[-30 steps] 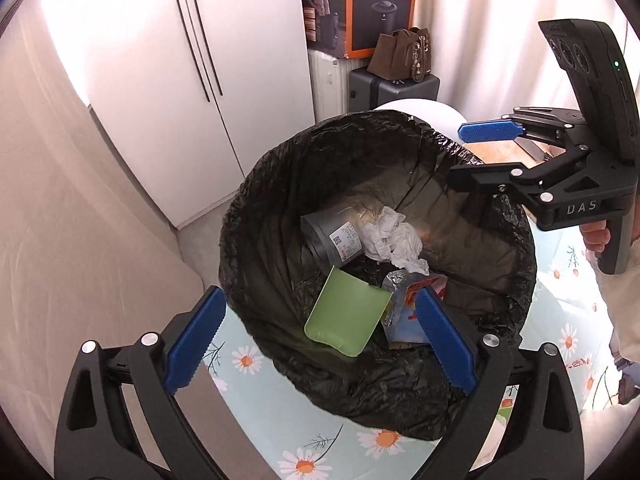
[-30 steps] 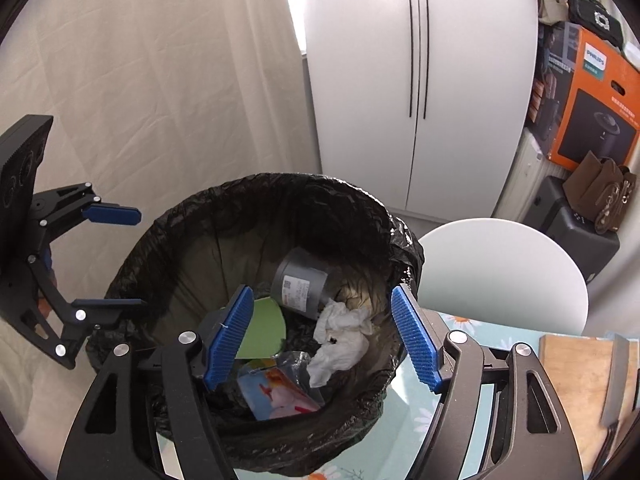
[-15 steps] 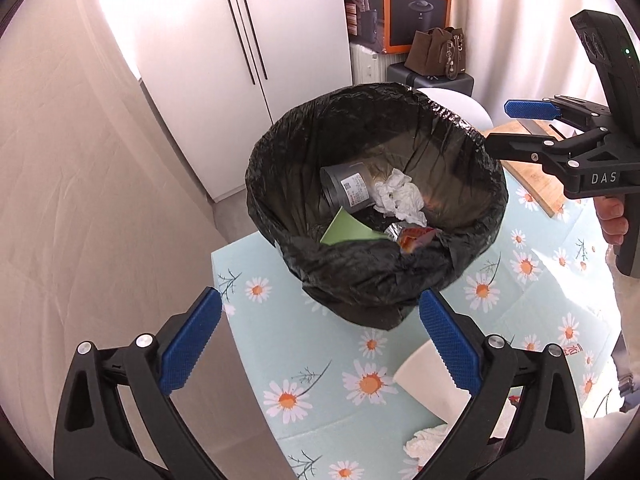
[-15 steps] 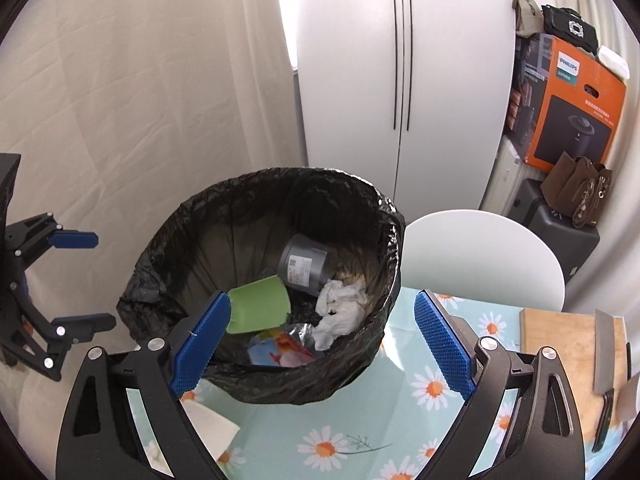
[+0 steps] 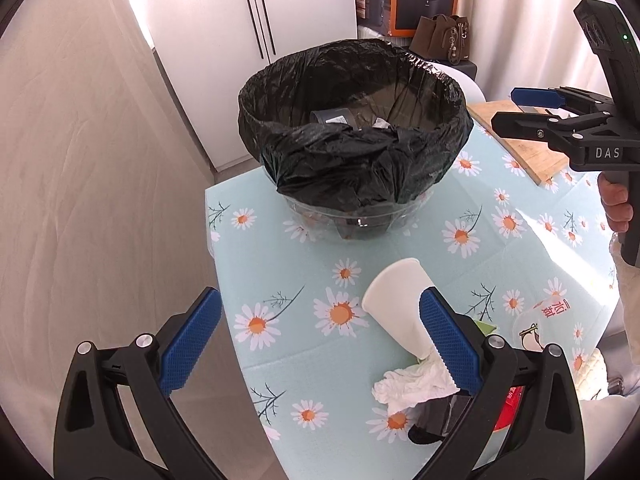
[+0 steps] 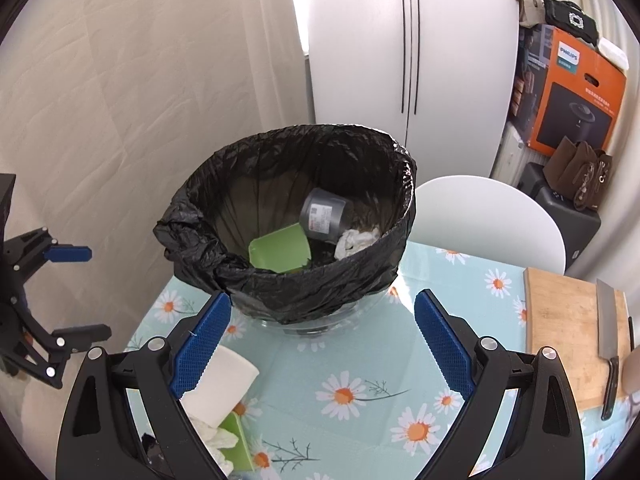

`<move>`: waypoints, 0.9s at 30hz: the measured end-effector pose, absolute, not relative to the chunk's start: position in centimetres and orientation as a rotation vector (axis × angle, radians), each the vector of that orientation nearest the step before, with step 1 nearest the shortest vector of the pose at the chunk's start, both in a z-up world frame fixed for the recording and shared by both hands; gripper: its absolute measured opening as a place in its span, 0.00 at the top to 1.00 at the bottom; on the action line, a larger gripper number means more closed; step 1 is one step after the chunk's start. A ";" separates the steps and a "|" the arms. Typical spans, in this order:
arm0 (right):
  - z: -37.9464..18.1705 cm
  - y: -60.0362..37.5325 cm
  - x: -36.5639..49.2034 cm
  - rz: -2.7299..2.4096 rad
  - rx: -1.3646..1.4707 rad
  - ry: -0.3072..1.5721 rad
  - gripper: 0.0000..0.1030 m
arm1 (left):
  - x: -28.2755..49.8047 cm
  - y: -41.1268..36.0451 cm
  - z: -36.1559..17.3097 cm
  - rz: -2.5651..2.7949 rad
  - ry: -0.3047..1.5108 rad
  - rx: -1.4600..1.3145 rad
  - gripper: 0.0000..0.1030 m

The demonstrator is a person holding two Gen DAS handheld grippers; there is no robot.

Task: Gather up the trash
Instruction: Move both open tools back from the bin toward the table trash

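Note:
A bin lined with a black bag (image 5: 360, 152) (image 6: 304, 280) stands at the far corner of the daisy tablecloth (image 5: 304, 264). Inside it lie a grey cup (image 6: 324, 216), a green cup (image 6: 280, 252) and a crumpled tissue (image 6: 356, 240). On the table nearer me lie a white paper cup (image 5: 396, 304) (image 6: 224, 384), a crumpled tissue (image 5: 412, 384), a green piece (image 6: 236, 428) and a clear printed wrapper (image 5: 544, 316). My left gripper (image 5: 320, 344) is open and empty, above the table short of the bin. My right gripper (image 6: 320, 344) is open and empty.
A wooden cutting board (image 6: 576, 332) with a cleaver (image 6: 608, 336) lies at the right. A white chair (image 6: 492, 220) stands behind the table. White cabinet doors (image 6: 408, 60), an orange box (image 6: 568, 92) and a brown bag (image 6: 580, 168) are at the back.
Both grippers have pulled back and away from the bin. The bin now looks farther off, and the loose trash on the table has come into view.

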State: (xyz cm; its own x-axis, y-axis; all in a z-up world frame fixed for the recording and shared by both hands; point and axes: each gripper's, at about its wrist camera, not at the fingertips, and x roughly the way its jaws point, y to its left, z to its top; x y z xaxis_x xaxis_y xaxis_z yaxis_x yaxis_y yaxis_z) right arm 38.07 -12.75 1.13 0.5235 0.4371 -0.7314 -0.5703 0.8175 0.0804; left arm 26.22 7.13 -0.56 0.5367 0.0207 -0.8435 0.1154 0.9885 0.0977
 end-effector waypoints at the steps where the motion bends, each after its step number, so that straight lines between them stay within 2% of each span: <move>1: 1.1 -12.8 37.7 0.609 -0.181 0.824 0.14 | 25.9 7.1 -0.7 -0.056 1.005 0.139 0.06; 17: -1.5 -14.9 32.2 0.632 -0.245 0.875 0.14 | 19.9 5.8 -3.3 -0.033 1.034 0.026 0.06; 27: -4.2 -17.5 30.4 0.615 -0.244 0.935 0.14 | 18.8 6.1 -5.7 -0.002 1.074 0.018 0.06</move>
